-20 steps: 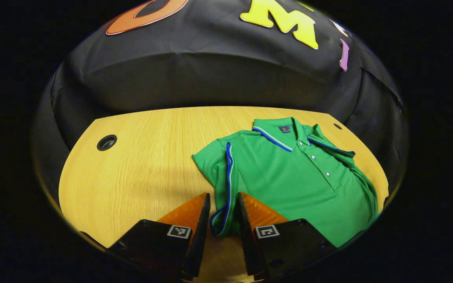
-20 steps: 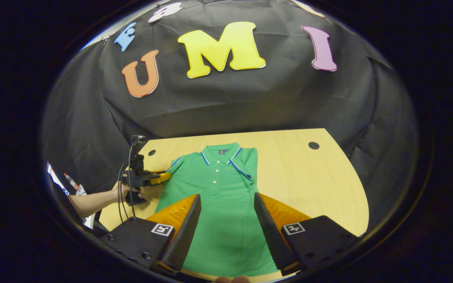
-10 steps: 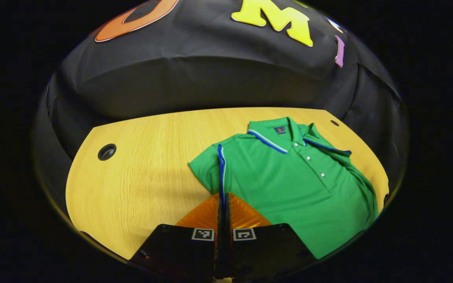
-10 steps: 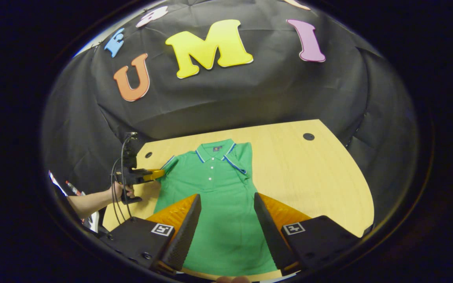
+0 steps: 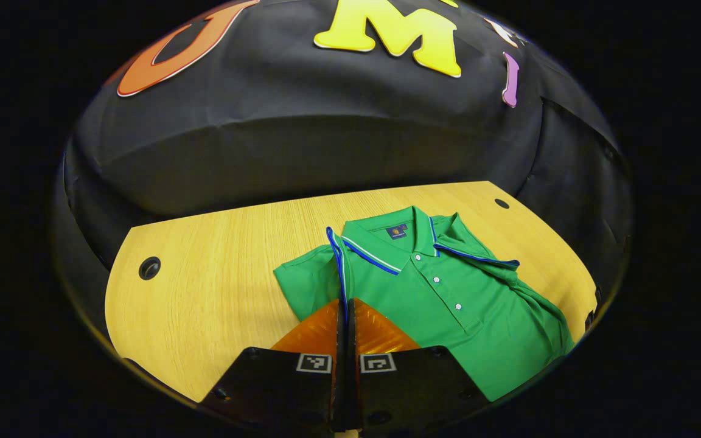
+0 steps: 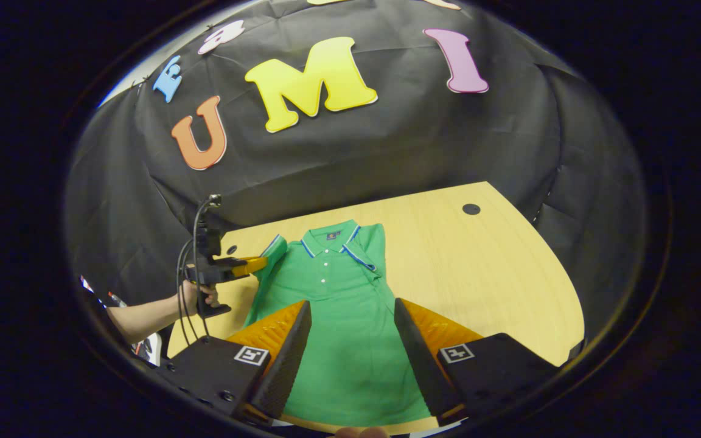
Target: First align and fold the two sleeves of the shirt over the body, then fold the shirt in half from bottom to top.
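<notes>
You had the left gripper clamped tight on the left sleeve of the green polo shirt, its two fingers pressed together on the striped cuff edge, so the fabric was carried rather than pushed. From the right gripper view, that gripper held the sleeve raised off the table beside the shirt's shoulder; I judged you were swinging it inward so it would lie over the body, matching the other sleeve, which already lay folded across the chest beside the collar. So the sleeve stage looked half done, and the bottom-to-top fold was not yet begun.

Your right gripper hung over the lower half of the shirt with its jaws spread wide and nothing between them but cloth lying beneath; whether they touched the cloth I could not tell. Placed there, it seemed ready to steady the body or take the hem once the sleeve was down.

The shirt lay face up, buttons showing, on a pale wooden table, with bare wood on both sides of it. A dark cable hole sat in the tabletop well beyond the shirt's folded side, another well off its left sleeve. Black cloth walled the booth behind the shirt's collar end.
</notes>
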